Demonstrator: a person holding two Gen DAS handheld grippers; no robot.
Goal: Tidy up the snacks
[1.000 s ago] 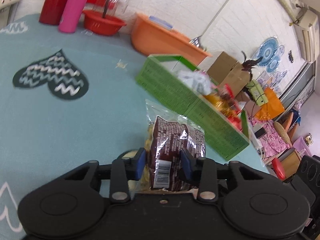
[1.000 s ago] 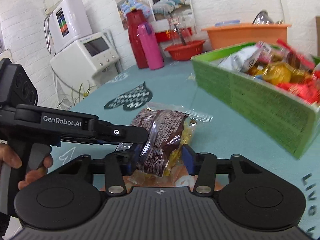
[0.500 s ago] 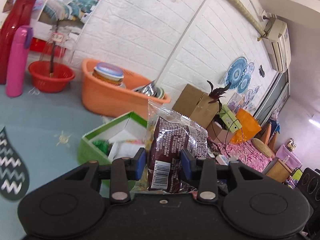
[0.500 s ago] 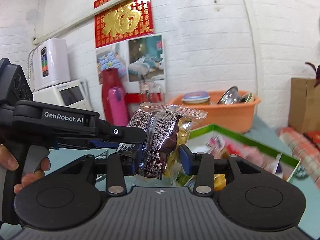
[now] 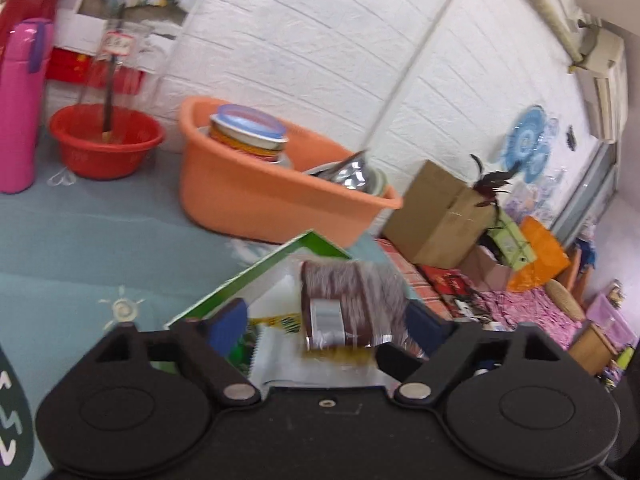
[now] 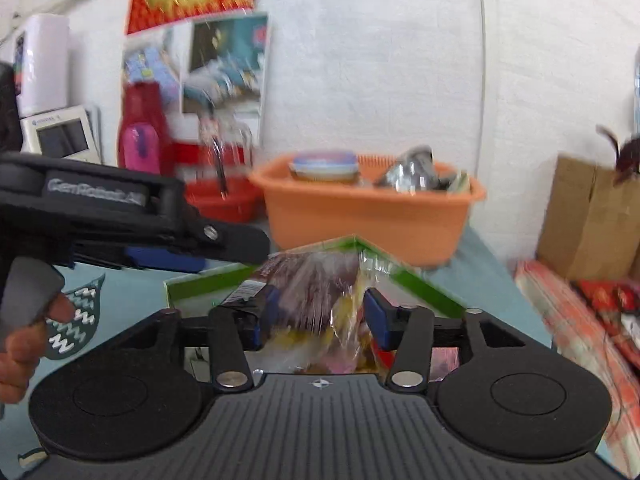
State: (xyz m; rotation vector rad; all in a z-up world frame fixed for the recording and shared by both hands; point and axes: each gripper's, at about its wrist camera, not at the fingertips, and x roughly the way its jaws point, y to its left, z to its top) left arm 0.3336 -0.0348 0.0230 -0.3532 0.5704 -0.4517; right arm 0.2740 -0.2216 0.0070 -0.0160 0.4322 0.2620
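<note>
A brown and yellow snack bag [image 5: 352,304] in clear wrap shows blurred over the open green box [image 5: 256,276], which holds other snack packets. My left gripper [image 5: 324,322] has its jaws opening wide, and the bag lies between them near the right pad with neither pad pressing on it. In the right wrist view the same bag [image 6: 312,280] sits loosely between my right gripper's [image 6: 320,312] opening jaws, above the green box's rim [image 6: 416,284]. A person's hand [image 6: 24,344] grips the left tool's handle at the left edge.
Behind the box an orange basin [image 5: 272,200] holds bowls and a lidded tub. A red bowl [image 5: 104,148] and a pink bottle [image 5: 20,108] stand at the back left on the teal tablecloth [image 5: 80,240]. A cardboard box [image 5: 436,216] is beyond the table's right edge.
Both grippers carried the snack bag up off the table and over the green box. Their jaws have spread apart and the bag has slipped lower between them.
</note>
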